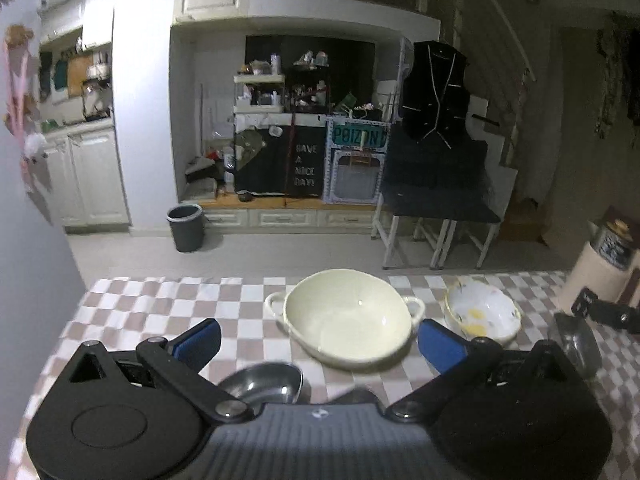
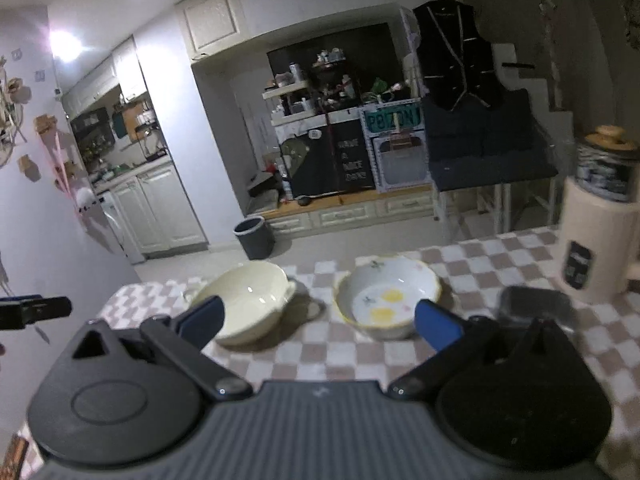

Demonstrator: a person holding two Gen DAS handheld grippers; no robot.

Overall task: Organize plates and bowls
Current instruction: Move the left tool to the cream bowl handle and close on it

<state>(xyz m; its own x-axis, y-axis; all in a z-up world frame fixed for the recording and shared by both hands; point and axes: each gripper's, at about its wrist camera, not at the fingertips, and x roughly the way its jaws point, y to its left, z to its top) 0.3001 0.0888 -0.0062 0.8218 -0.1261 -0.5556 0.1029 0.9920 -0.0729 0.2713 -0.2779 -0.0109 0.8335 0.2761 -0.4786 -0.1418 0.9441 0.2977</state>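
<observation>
- Left wrist view: the left claw (image 1: 318, 338) is spread wide with nothing between its blue fingers (image 1: 440, 344); it hangs above the tabletop (image 1: 160, 300), which carries a brown-and-white checked cloth.
- The cream bowl (image 1: 348, 318), with a handle on each side, stands upright on the cloth ahead of the left claw, in line with the gap between the fingers and apart from both.
- The patterned bowl (image 1: 482, 312), white with yellow marks inside, stands just beside the cream bowl on its right; the two do not touch.
- A steel bowl (image 1: 262, 382) lies close under the left claw, partly hidden by its body.
- A dark round item (image 1: 576, 344) sits at the right edge; it is possibly a lid, but the blur prevents confirmation.
- Right wrist view: the right claw (image 2: 316, 320) is also fully spread and empty, above the tabletop.
- The patterned bowl (image 2: 388, 302) lies ahead between the right claw's fingers, nearer the right one; the cream bowl (image 2: 244, 304) sits behind the left finger.
- A dark shallow container (image 2: 536, 306) rests right of the patterned bowl, near a cream canister (image 2: 596, 240).
</observation>
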